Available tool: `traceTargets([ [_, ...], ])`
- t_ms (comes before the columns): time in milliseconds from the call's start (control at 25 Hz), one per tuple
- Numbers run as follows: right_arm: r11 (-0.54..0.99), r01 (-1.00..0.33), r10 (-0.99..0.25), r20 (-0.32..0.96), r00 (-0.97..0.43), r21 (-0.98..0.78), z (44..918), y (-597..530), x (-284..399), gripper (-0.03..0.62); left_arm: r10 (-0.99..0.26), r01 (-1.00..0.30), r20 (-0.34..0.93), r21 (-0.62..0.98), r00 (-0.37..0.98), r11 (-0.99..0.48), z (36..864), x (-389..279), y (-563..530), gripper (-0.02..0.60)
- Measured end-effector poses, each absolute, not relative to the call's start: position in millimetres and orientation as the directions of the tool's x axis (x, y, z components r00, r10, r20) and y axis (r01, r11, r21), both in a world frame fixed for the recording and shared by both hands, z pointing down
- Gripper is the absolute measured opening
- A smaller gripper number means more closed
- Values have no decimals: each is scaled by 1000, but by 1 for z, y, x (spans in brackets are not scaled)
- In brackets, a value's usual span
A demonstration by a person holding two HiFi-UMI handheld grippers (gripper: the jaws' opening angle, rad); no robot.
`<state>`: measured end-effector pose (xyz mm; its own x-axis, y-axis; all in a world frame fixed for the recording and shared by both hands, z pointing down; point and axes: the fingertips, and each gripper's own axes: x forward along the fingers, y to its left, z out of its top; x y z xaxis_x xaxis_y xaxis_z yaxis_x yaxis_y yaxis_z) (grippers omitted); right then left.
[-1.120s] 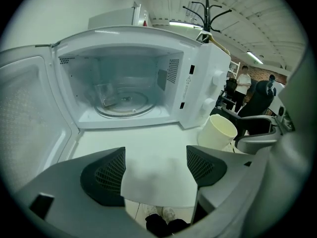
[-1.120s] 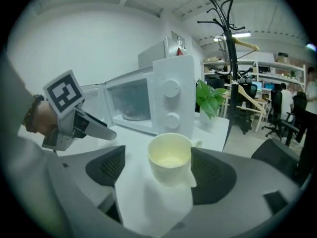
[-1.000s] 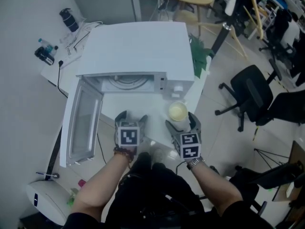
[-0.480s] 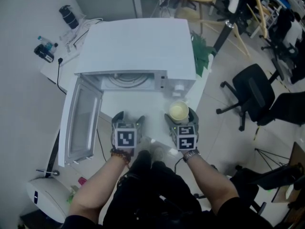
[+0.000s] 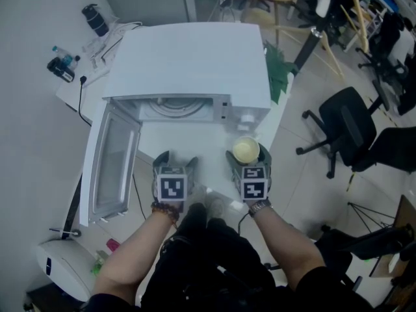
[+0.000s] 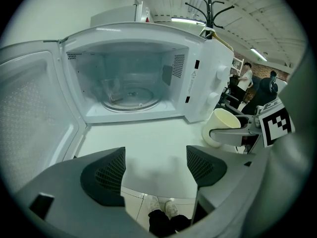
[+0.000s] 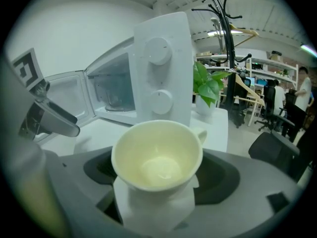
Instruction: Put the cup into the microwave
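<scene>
A cream cup (image 5: 245, 150) stands on the white table (image 5: 195, 142), at its right front, just before the control panel of the white microwave (image 5: 188, 64). The microwave's door (image 5: 114, 164) hangs open to the left. Its cavity (image 6: 129, 83) holds only the glass turntable (image 6: 131, 99). My right gripper (image 5: 246, 157) is open, and its jaws flank the cup (image 7: 157, 157) on both sides. My left gripper (image 5: 175, 163) is open and empty over the table's front edge, facing the cavity. From the left gripper view the cup (image 6: 223, 123) shows at the right, behind a right gripper finger (image 6: 233, 134).
A green plant (image 5: 276, 70) stands right of the microwave. Bottles (image 5: 96, 19) and cables lie on a side table at the far left. An office chair (image 5: 344, 125) is on the floor to the right. The table's front edge runs just under both grippers.
My right gripper has moved forward, so the cup now sits between its jaws instead of ahead of them. The left gripper has barely shifted. The cup has not moved.
</scene>
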<state>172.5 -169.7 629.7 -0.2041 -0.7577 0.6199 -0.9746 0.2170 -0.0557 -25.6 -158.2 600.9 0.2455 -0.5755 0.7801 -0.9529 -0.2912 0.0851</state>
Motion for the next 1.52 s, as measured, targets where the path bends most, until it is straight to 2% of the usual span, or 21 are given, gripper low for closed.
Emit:
traceTargets([
  [720, 303, -950, -744, 604, -285, -75, 621, -156, 152, 469, -585, -965, 781, 82, 217, -247, 601, -36, -149, 380],
  [1320, 397, -915, -723, 588, -363, -76, 605, -152, 87, 469, -593, -970, 778, 92, 211, -224, 589, -77, -146, 380],
  [1520, 405, -912, -729, 579, -365, -65, 596, -156, 60, 469, -588, -959, 771, 106, 246, -263, 582, -90, -147, 380],
])
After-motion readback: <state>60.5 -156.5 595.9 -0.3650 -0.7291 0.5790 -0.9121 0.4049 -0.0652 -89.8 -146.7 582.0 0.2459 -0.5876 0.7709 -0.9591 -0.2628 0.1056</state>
